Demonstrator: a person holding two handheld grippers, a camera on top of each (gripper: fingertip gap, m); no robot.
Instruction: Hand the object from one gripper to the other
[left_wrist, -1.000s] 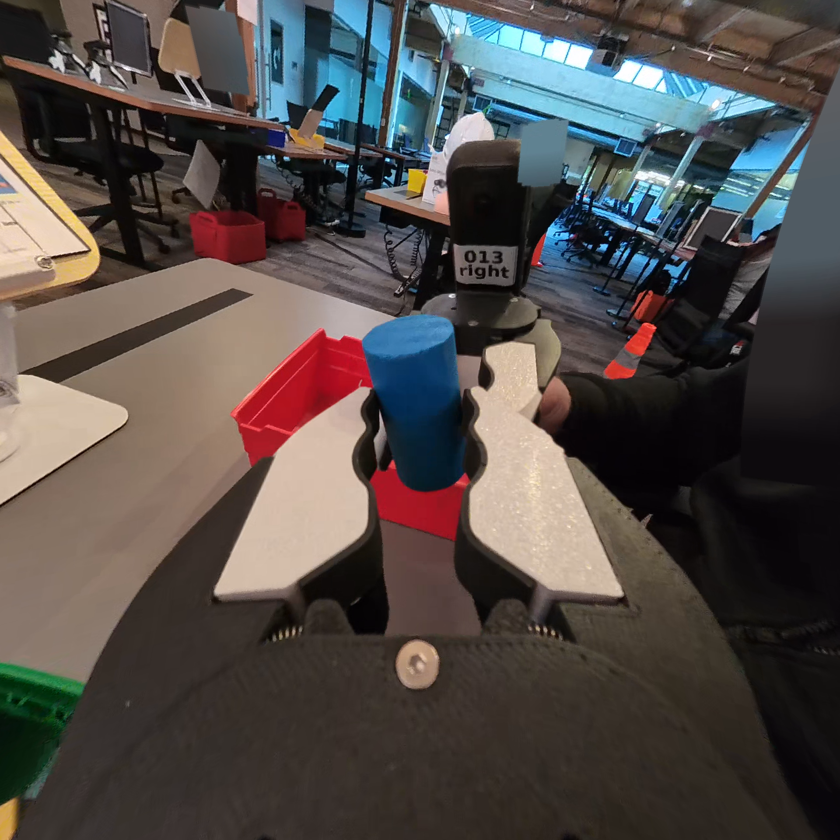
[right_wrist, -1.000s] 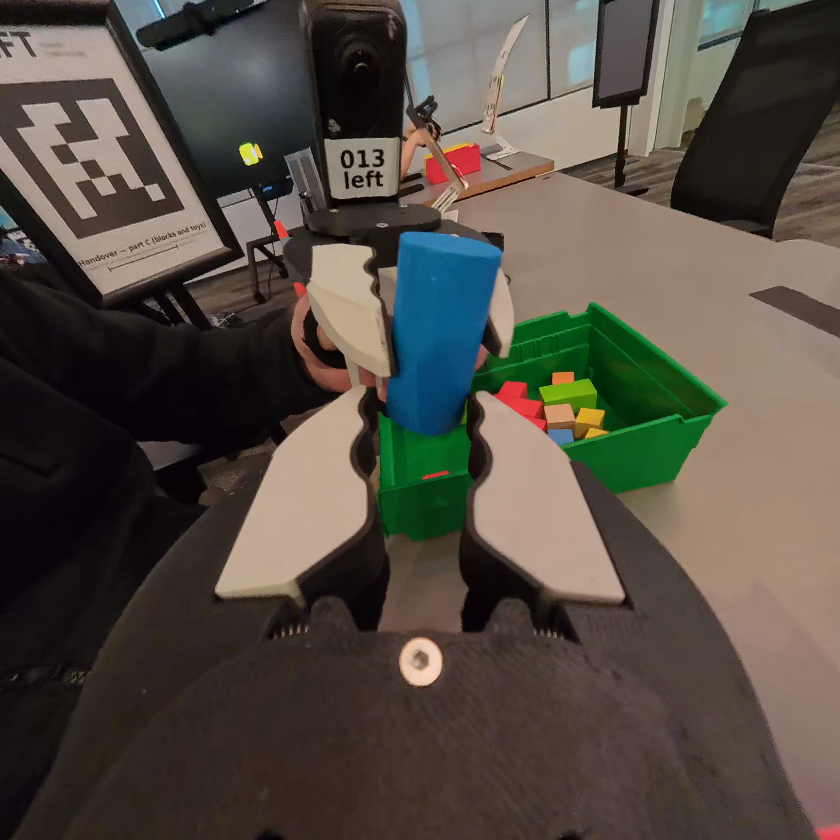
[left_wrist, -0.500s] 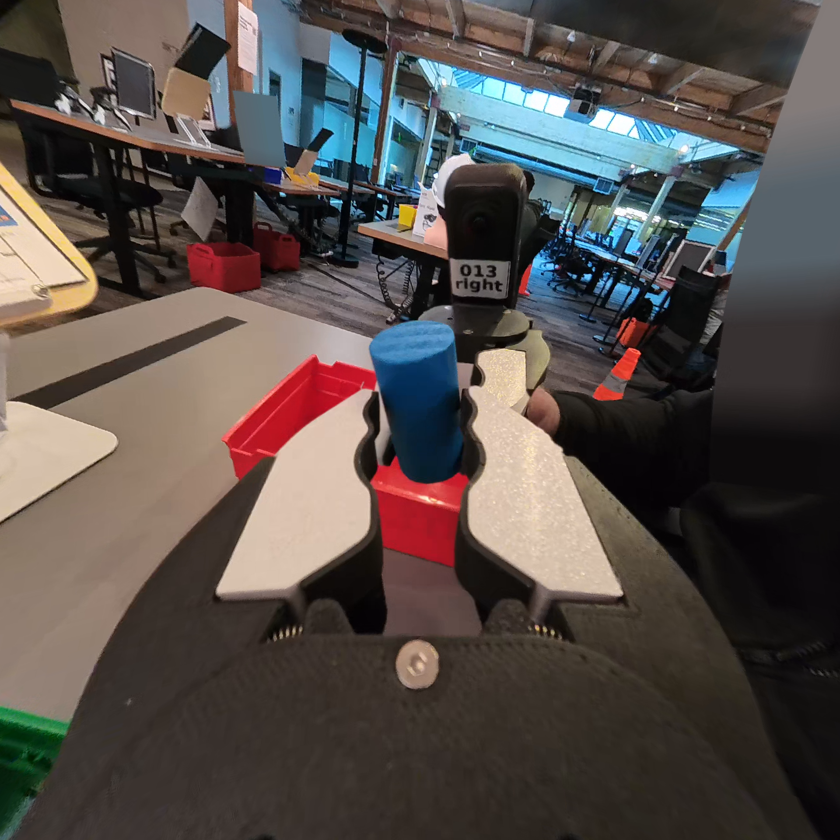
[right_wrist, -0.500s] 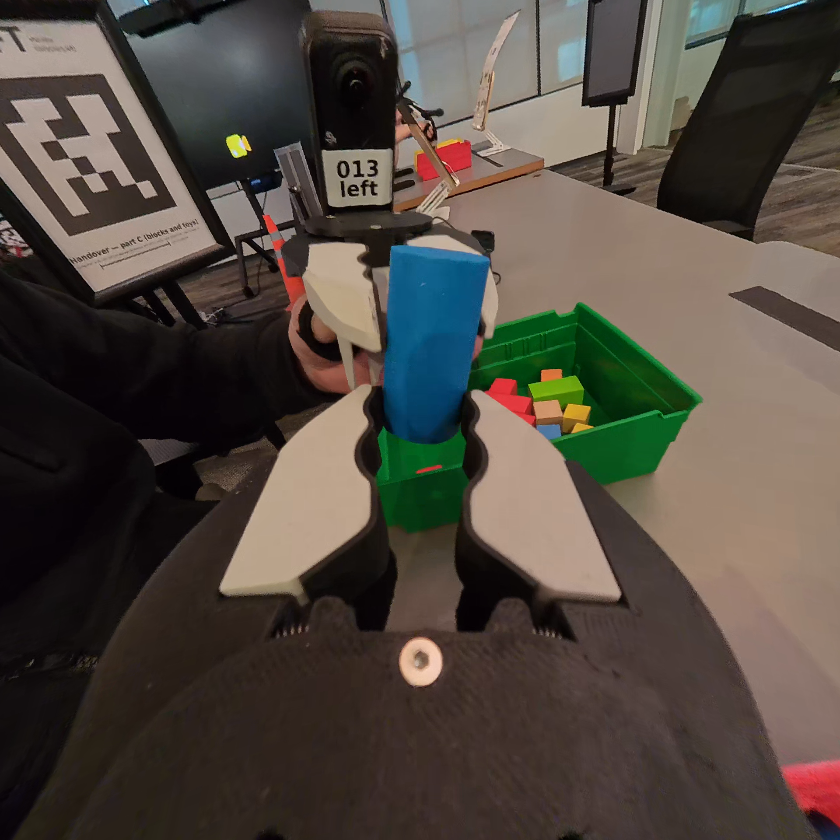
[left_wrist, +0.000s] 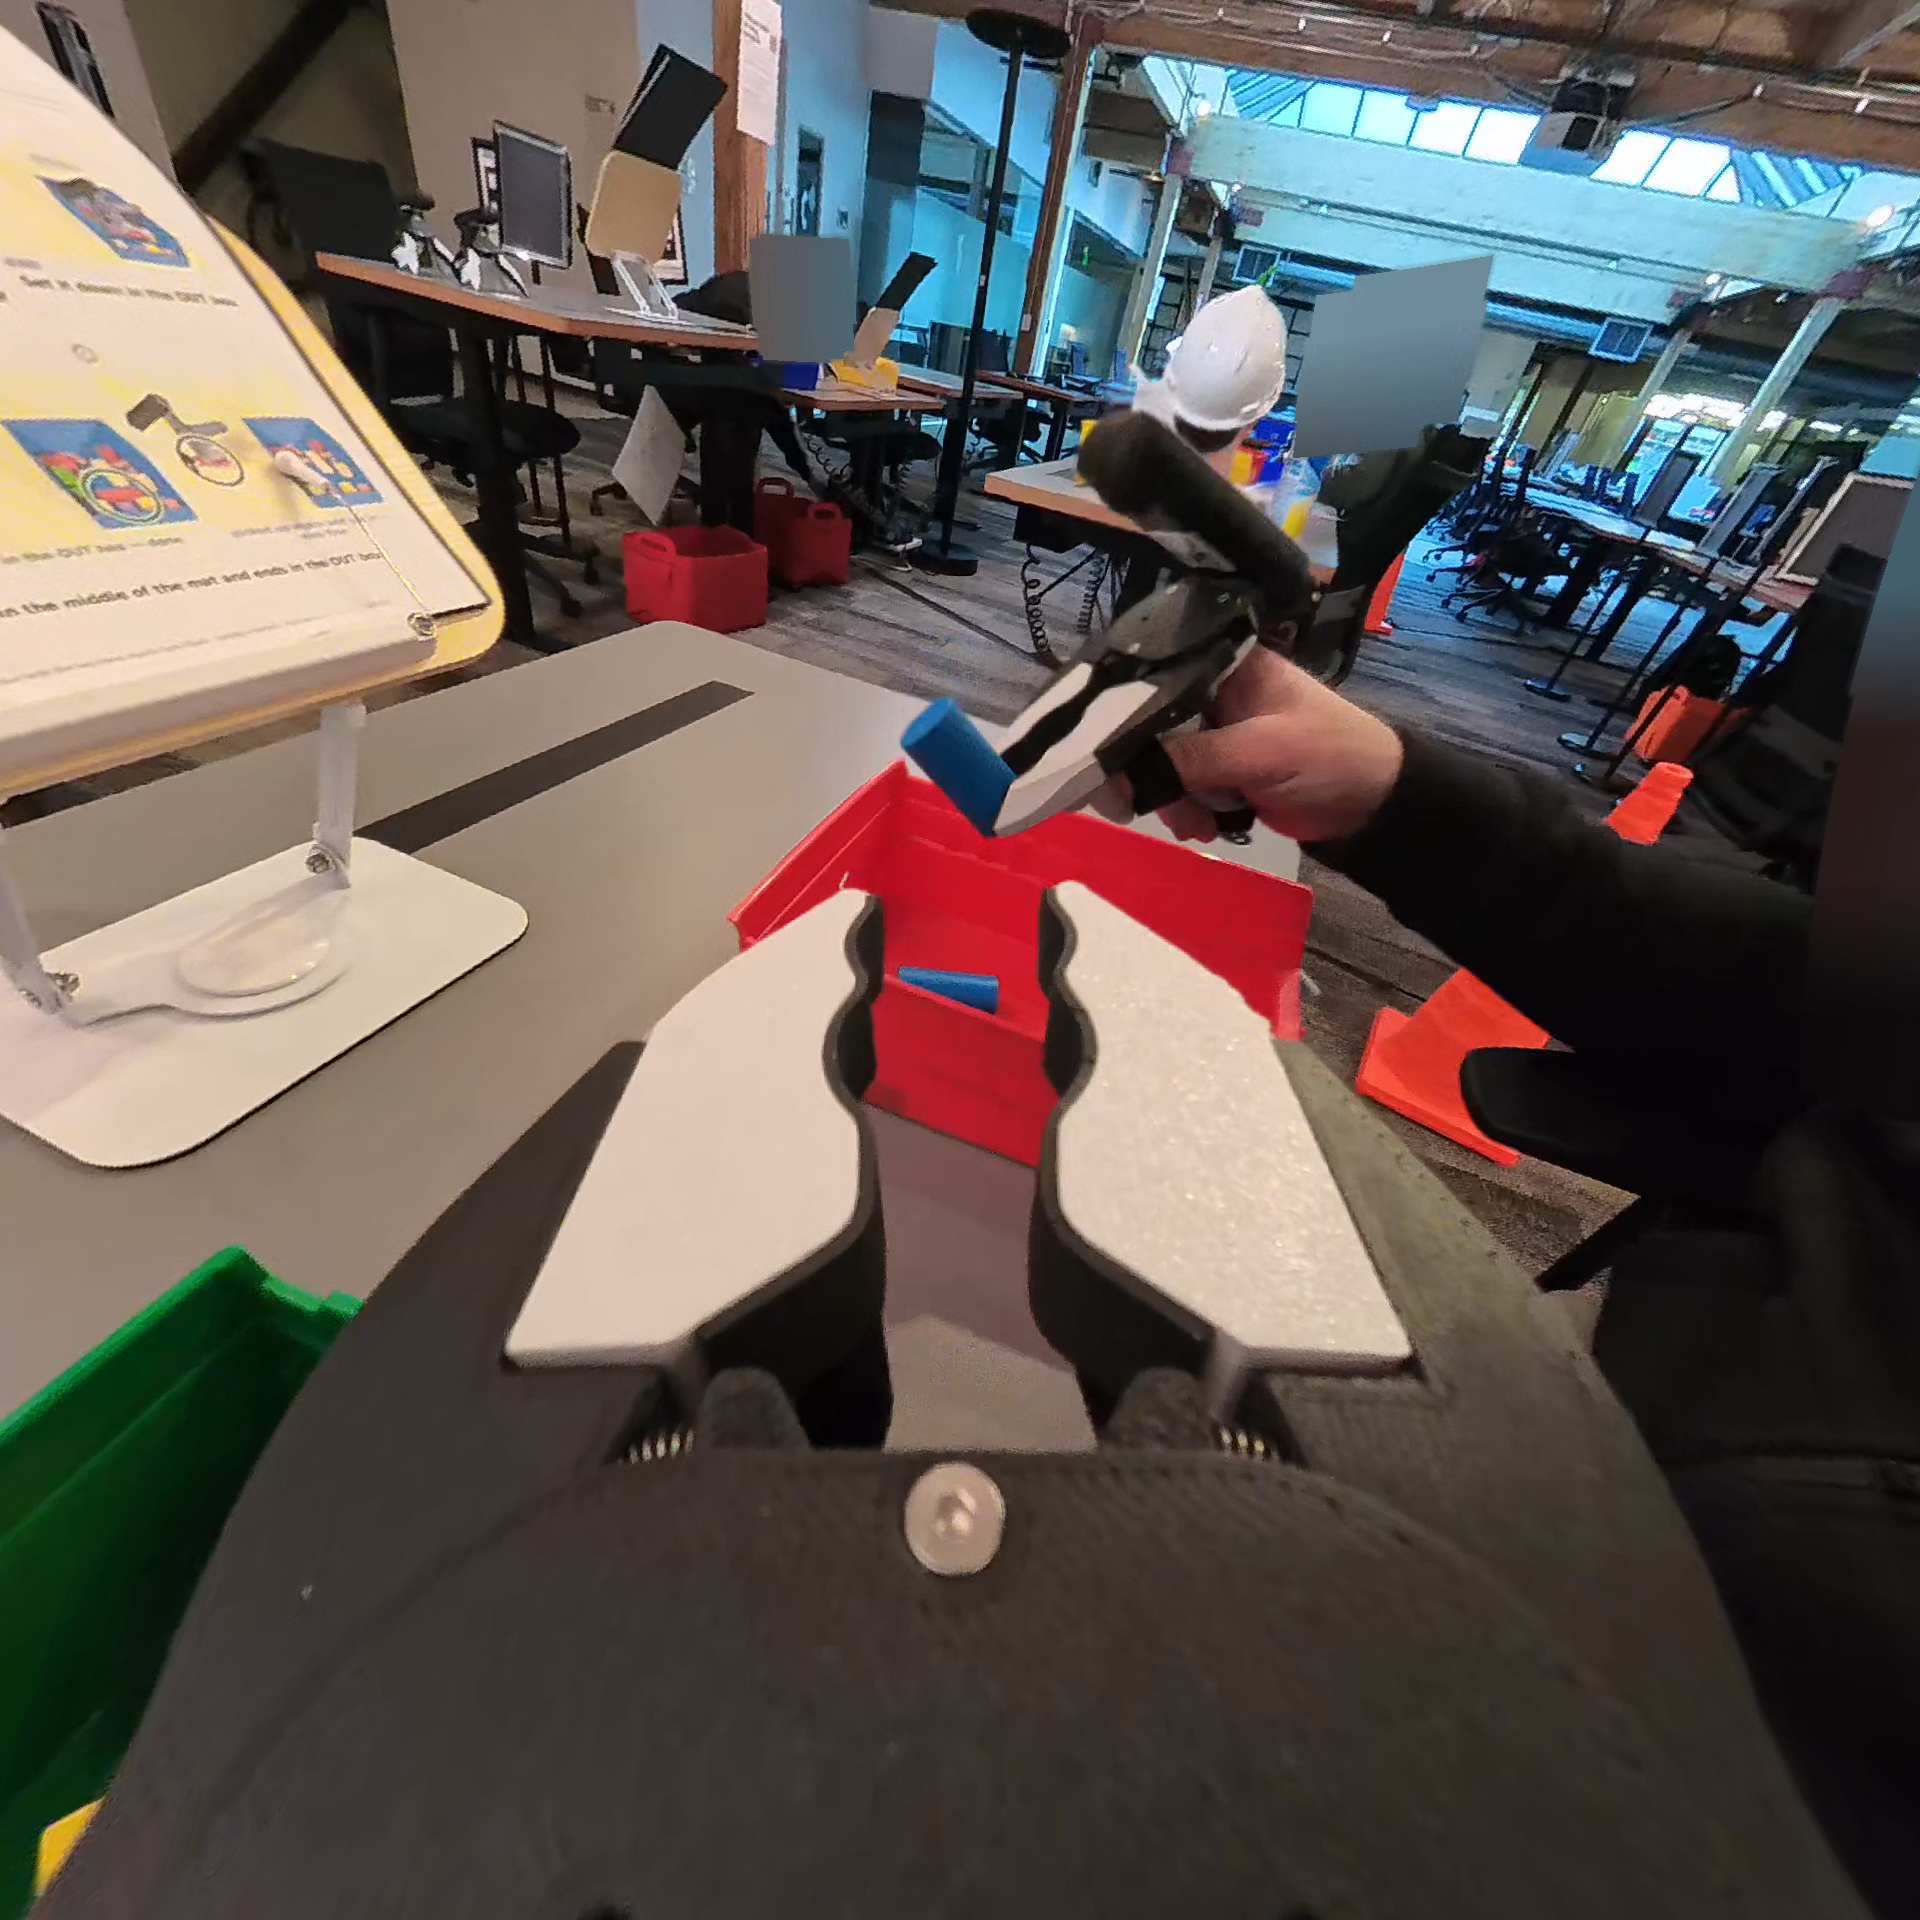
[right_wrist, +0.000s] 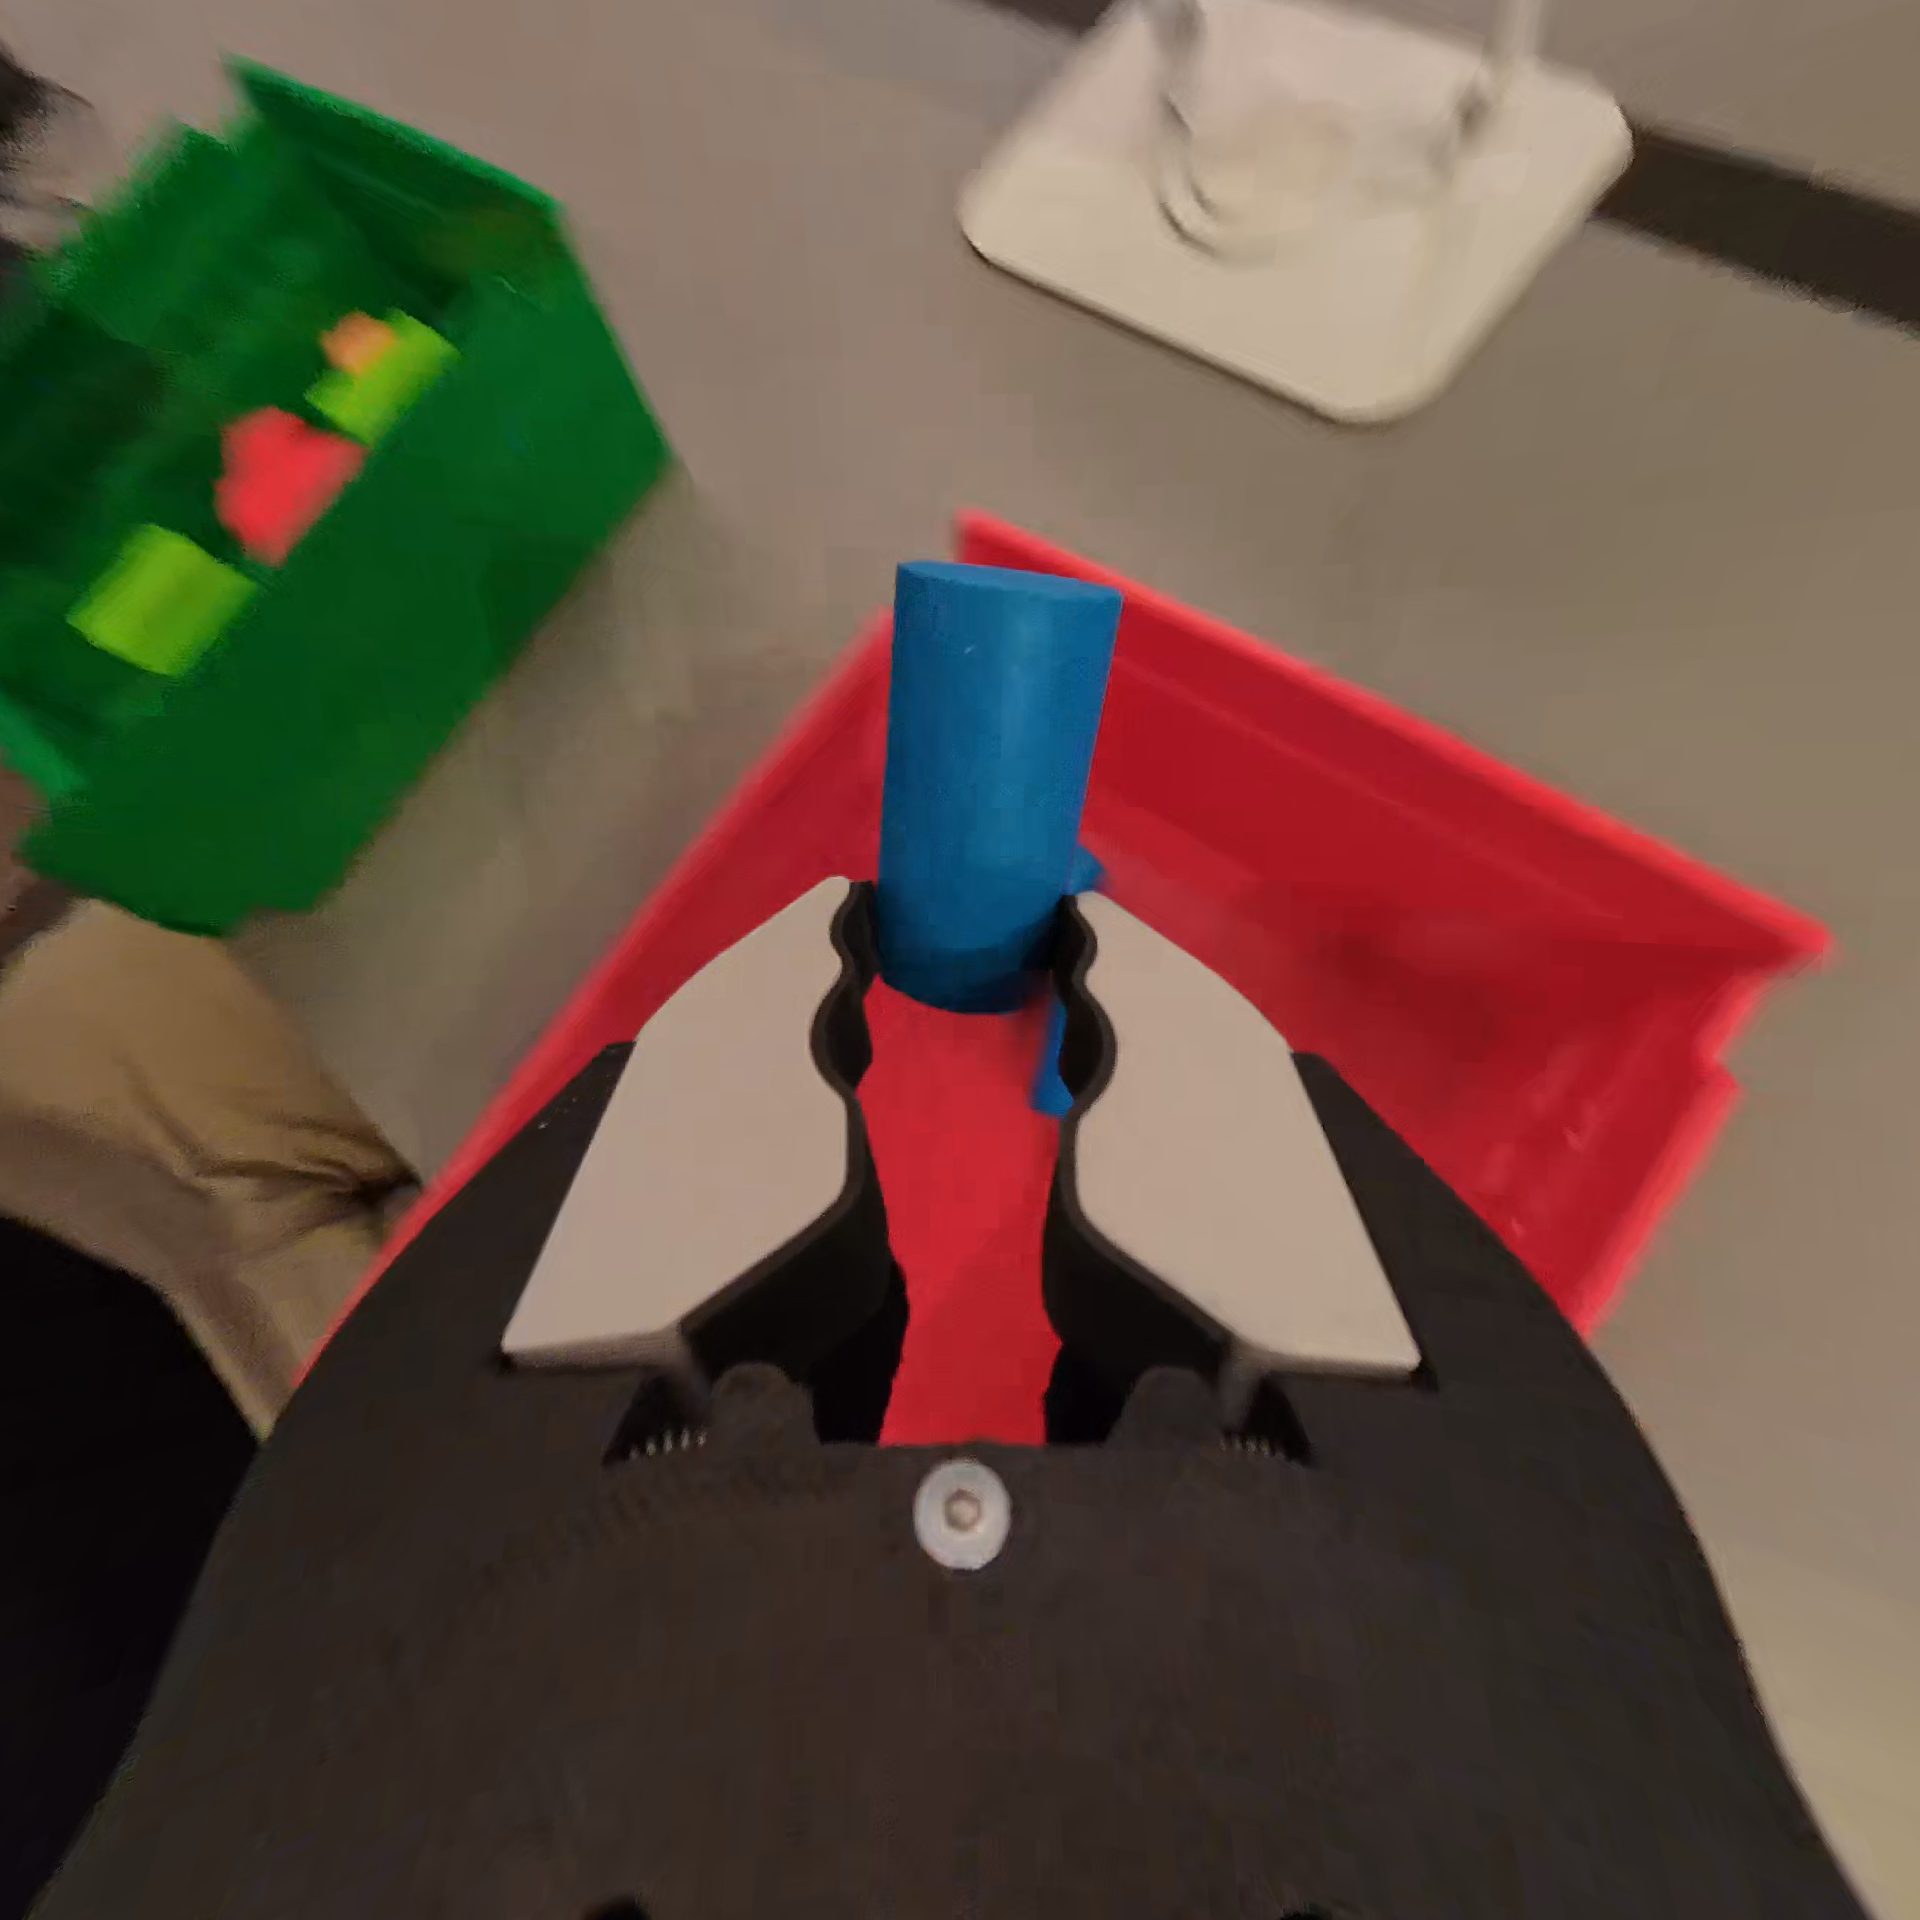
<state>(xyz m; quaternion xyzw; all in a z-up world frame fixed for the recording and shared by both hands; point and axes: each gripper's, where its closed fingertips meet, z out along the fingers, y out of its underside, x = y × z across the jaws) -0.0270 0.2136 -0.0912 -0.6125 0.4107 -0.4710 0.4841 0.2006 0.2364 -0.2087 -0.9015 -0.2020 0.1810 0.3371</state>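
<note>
My right gripper (right_wrist: 958, 925) is shut on the blue cylinder (right_wrist: 987, 769), which sticks out past its fingertips and hangs over the red bin (right_wrist: 1403, 935). In the left wrist view the right gripper (left_wrist: 1023, 795) is tilted down-left above the red bin (left_wrist: 1174, 914) with the blue cylinder (left_wrist: 951, 764) at its tips. My left gripper (left_wrist: 956, 914) is open and empty, back from the red bin. A second blue piece (left_wrist: 948, 985) lies inside the red bin; in the right wrist view it (right_wrist: 1055, 1049) shows partly behind my right finger.
A green bin (right_wrist: 343, 665) with several coloured blocks stands left of the red bin; its corner (left_wrist: 156, 1434) shows at lower left. A white stand base (left_wrist: 239, 997) with an instruction board (left_wrist: 187, 416) stands on the grey table (left_wrist: 623, 852). Orange cones (left_wrist: 1444, 1049) sit on the floor beyond the table edge. One gripper's finger ends stand about 25 cm off the other's.
My left gripper let go of the blue cylinder and drew back. My right gripper kept the cylinder, swung away and tilted down over the red bin.
</note>
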